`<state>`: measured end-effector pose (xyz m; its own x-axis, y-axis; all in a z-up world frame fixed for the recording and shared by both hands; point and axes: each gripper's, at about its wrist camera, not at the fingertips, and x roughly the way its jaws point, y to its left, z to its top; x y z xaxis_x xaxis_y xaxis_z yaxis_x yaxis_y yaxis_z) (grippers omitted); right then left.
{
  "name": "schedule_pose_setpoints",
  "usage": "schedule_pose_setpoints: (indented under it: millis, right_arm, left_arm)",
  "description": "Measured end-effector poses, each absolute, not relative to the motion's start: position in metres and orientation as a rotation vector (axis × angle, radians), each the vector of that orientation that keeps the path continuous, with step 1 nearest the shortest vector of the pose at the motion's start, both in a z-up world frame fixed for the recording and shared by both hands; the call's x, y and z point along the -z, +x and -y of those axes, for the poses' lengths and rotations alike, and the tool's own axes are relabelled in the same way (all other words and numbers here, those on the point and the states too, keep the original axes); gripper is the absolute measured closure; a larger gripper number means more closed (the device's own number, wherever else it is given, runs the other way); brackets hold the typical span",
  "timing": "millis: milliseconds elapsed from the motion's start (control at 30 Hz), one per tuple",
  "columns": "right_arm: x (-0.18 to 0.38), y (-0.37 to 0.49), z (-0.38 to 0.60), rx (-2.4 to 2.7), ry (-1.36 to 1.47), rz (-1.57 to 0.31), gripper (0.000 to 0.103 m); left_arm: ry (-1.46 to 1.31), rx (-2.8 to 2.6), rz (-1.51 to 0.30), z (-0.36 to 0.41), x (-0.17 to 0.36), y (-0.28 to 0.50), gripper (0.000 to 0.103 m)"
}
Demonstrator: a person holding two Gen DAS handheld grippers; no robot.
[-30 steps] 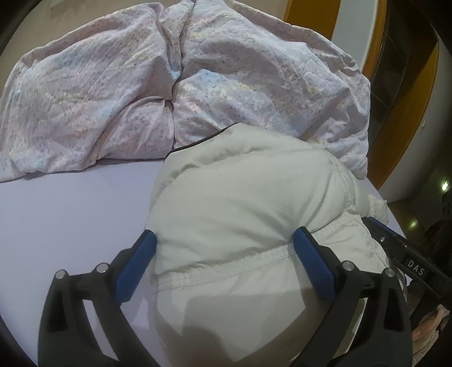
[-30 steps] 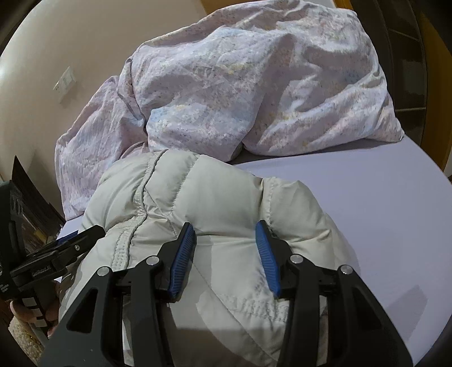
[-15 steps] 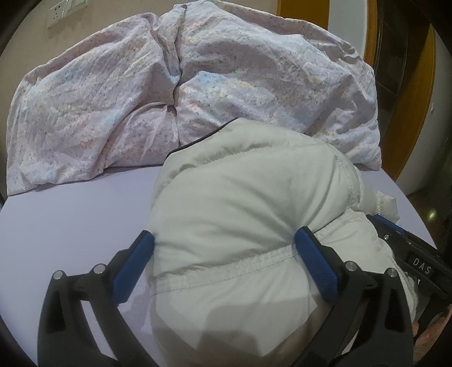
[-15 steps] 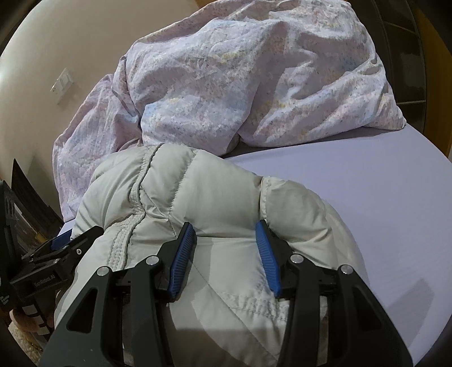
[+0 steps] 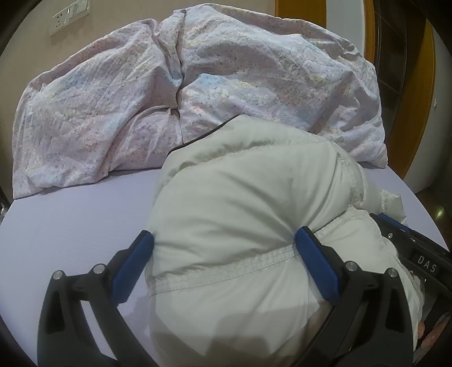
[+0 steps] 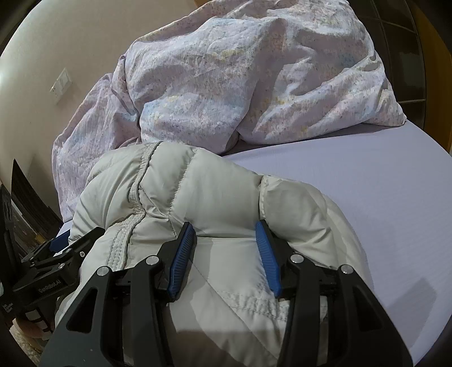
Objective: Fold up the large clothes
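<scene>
A puffy cream down jacket [image 5: 243, 203] lies bundled on the lilac bed sheet [image 5: 70, 223]; it also shows in the right wrist view [image 6: 220, 197]. My left gripper [image 5: 223, 240] straddles a thick fold of it with its blue pads pressed against both sides. My right gripper [image 6: 226, 234] squeezes another fold between its blue pads. Each gripper shows at the edge of the other's view: the right one [image 5: 409, 248] and the left one [image 6: 56, 254].
A crumpled floral duvet [image 5: 183, 93] is heaped along the far side of the bed, also in the right wrist view [image 6: 240, 79]. A beige wall with sockets [image 5: 69, 17] stands behind. Wooden door frames [image 5: 406, 98] are at the right. The sheet [image 6: 381, 211] stretches to the right.
Both grippers, holding the jacket, have moved a little forward and up; the duvet and wall sockets have come more into view. The grips look unchanged.
</scene>
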<state>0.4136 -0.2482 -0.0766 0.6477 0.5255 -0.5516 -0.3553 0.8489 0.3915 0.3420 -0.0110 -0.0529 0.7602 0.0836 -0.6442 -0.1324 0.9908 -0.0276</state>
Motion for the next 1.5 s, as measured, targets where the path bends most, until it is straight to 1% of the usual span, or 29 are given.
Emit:
schedule_pose_setpoints:
  millis: [800, 900, 967, 1067, 1167, 1300, 1500]
  right_arm:
    - [0.080, 0.414, 0.247, -0.502, 0.270, -0.720, 0.056]
    - [0.070, 0.412, 0.242, -0.468, 0.221, -0.736, 0.054]
    - [0.059, 0.406, 0.240, -0.431, 0.167, -0.717, 0.049]
    - [0.038, 0.395, 0.244, -0.388, 0.136, -0.621, 0.047]
    - [0.026, 0.403, 0.254, -0.364, 0.179, -0.601, 0.047]
    - [0.031, 0.421, 0.253, -0.338, 0.167, -0.631, 0.048]
    - [0.051, 0.434, 0.251, -0.310, 0.130, -0.691, 0.048]
  left_arm:
    - [-0.052, -0.162, -0.680, 0.015, 0.059, 0.342, 0.002]
    - [-0.033, -0.165, -0.693, 0.015, 0.052, 0.341, 0.002]
    - [-0.014, -0.162, -0.686, 0.015, 0.045, 0.336, 0.002]
    - [0.032, -0.163, -0.643, 0.014, 0.027, 0.329, 0.002]
    - [0.021, -0.165, -0.622, 0.008, 0.010, 0.334, 0.002]
    - [0.008, -0.159, -0.627, 0.004, 0.001, 0.350, 0.002]
    - [0.027, -0.160, -0.660, 0.005, 0.015, 0.374, 0.002]
